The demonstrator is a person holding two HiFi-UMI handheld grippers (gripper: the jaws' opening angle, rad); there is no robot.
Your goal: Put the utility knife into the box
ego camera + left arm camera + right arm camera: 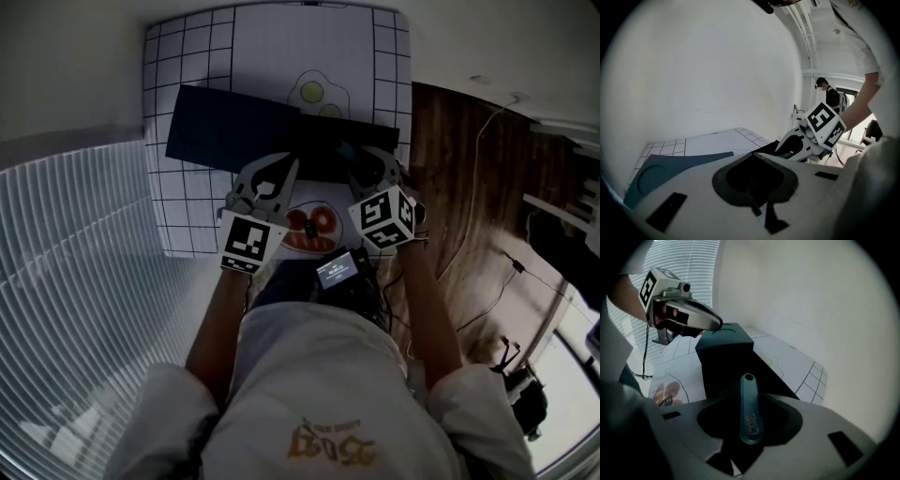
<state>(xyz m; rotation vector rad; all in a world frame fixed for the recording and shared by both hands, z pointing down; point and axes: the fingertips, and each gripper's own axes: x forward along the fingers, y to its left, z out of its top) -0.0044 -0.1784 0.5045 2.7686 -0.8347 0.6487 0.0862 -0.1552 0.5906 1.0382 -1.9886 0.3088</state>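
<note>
A teal utility knife (pixel 749 408) stands between the jaws of my right gripper (pixel 750 425), which is shut on it; its far end points over the black box (pixel 724 359). In the head view the box (pixel 323 155) sits mid-table, and the right gripper (pixel 375 173) hangs at its near right edge. My left gripper (pixel 272 178) is beside the box's near left edge, jaws together and holding nothing. The left gripper view shows its own jaws (pixel 754 187) empty and the right gripper (pixel 797 143) off to the right.
A dark flat lid (pixel 220 131) lies left of the box on the white grid mat (pixel 187 202). The mat bears an egg drawing (pixel 314 92) and a red food drawing (pixel 309 228). A wall stands behind the table. Wooden floor (pixel 450 187) lies to the right.
</note>
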